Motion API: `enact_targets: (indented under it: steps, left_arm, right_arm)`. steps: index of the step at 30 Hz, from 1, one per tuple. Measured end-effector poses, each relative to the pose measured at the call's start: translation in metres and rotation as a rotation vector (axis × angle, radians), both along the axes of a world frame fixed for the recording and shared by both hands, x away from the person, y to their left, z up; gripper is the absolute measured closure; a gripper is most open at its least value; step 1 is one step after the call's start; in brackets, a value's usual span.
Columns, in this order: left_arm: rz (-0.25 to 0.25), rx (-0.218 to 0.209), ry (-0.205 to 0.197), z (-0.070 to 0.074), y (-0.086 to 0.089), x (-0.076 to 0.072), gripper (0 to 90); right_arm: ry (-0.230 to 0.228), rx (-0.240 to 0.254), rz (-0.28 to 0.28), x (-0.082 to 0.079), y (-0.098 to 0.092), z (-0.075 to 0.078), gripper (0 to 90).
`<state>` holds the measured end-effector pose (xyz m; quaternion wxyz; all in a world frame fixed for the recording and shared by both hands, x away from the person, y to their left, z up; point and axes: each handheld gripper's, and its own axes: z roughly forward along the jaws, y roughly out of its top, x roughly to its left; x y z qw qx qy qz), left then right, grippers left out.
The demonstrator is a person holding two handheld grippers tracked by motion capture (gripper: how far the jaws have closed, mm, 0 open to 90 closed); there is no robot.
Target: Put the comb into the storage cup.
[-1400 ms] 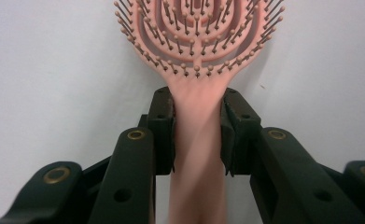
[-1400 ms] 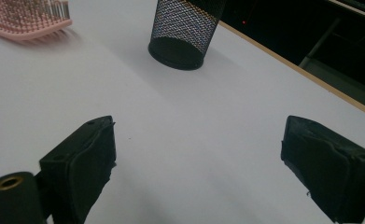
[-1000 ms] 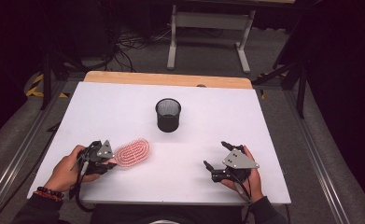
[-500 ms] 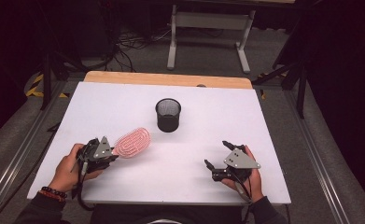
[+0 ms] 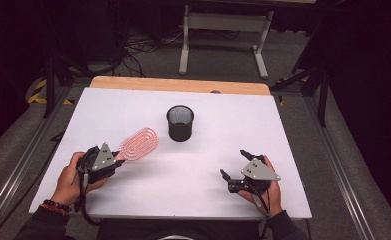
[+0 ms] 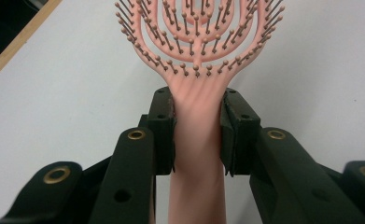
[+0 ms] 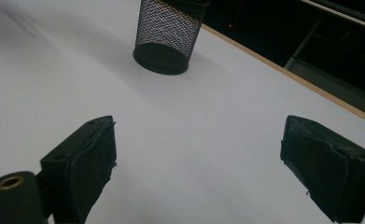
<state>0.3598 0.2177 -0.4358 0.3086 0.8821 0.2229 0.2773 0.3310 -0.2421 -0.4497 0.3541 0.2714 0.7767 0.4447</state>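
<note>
Seen from above: a white worktop (image 5: 183, 100) with a wooden strip along its far edge, a black mesh cup (image 5: 180, 123) upright near the middle, two hands entering from the near side. At the left, the left claw (image 5: 114, 157) clamped on the handle of a pink hairbrush (image 5: 139, 144), brush head angled toward the cup but well apart from it, apparently raised a little off the surface, a faint shadow beneath. At the right, the right claw (image 5: 235, 163) held low near the front edge, jaws spread wide, nothing between them, a grey three-cornered plate on top. Dark floor, cables and a pale metal stand (image 5: 223, 30) beyond the worktop. From the left claw's own camera, detail lost from above: both black jaws pressed against the narrow neck of the hairbrush (image 6: 197, 121), just below the looped, open-ribbed head, rows of ball-tipped bristles facing the camera, top of the head cut off by the frame. From the right claw's own camera: the right claw (image 7: 196, 161) with two padded jaws far apart over bare white surface, the mesh cup (image 7: 166, 35) ahead and slightly left, solid base and see-through wall plain, its rim cut off at the top, wooden edge running behind it.
</note>
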Motion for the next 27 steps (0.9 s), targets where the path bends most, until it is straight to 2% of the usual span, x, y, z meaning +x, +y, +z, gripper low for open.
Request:
enact_targets:
  steps: [5,9,15,21,22,27]
  left_arm:
    - [0.010,-0.010,-0.010,0.001,0.003,0.000,69.6]
    - [0.021,-0.024,-0.034,0.003,0.005,-0.002,69.6]
    - [0.015,-0.042,-0.052,0.004,0.005,-0.004,69.6]
    - [0.008,-0.051,-0.085,0.007,0.005,-0.007,69.6]
    - [0.008,-0.059,-0.105,0.009,0.005,-0.009,69.6]
    - [0.012,-0.085,-0.143,0.016,0.008,-0.012,69.6]
  right_arm:
    - [0.006,-0.002,-0.001,0.001,0.000,-0.001,11.0]
    - [0.003,-0.013,0.006,0.001,0.001,-0.001,10.9]
    - [0.006,-0.012,0.004,0.001,0.002,-0.002,10.9]
    - [0.006,-0.014,0.007,0.001,0.002,-0.002,10.9]
    - [0.006,-0.014,0.007,0.001,0.002,-0.002,10.9]
    - [0.008,-0.011,0.008,0.001,0.002,-0.002,10.9]
